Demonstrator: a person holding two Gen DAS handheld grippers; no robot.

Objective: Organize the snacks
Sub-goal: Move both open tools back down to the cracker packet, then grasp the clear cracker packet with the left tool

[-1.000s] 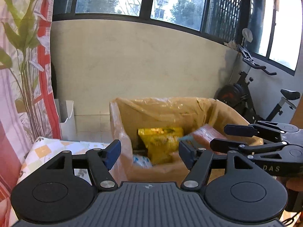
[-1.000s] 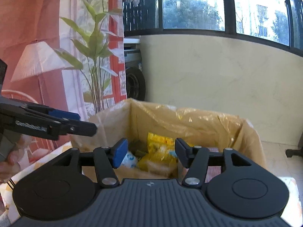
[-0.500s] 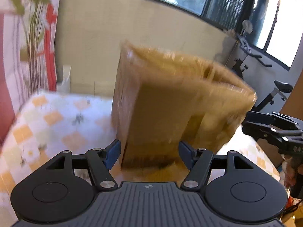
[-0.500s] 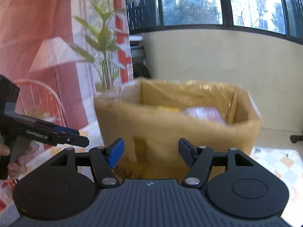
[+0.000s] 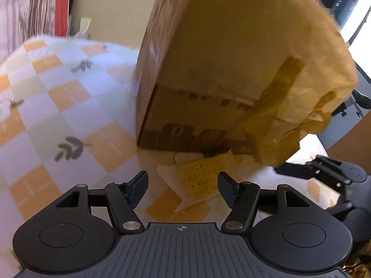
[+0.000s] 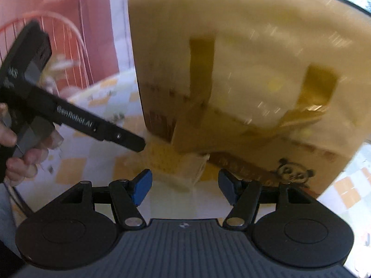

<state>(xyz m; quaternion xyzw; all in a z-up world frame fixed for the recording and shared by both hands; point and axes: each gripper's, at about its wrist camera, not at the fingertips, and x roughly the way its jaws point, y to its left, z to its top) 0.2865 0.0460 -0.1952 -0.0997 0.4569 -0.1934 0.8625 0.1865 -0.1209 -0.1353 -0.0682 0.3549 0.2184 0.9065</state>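
Observation:
A flat yellow snack packet (image 5: 197, 180) with white serrated edges lies on the checkered tablecloth (image 5: 58, 97), against the foot of the cardboard box (image 5: 208, 88). A yellow plastic bag lines the box and hangs over its sides. My left gripper (image 5: 183, 186) is open and low over the table, with the packet just ahead of its fingertips and partly between them, untouched. In the right wrist view the same packet (image 6: 171, 162) lies just beyond my right gripper (image 6: 185, 185), which is open and empty. The left gripper's fingers (image 6: 120, 136) point at the packet from the left.
The box (image 6: 243, 81) fills most of both views and blocks the way ahead. A hand (image 6: 20, 155) holds the left gripper. The right gripper (image 5: 324, 169) sits at the right of the left view. A pink curtain (image 5: 34, 7) hangs behind the table.
Both grippers have dropped from above the box's open top to table level in front of it. The box's contents are out of sight and the packet has come into view. The right jaws stand slightly wider.

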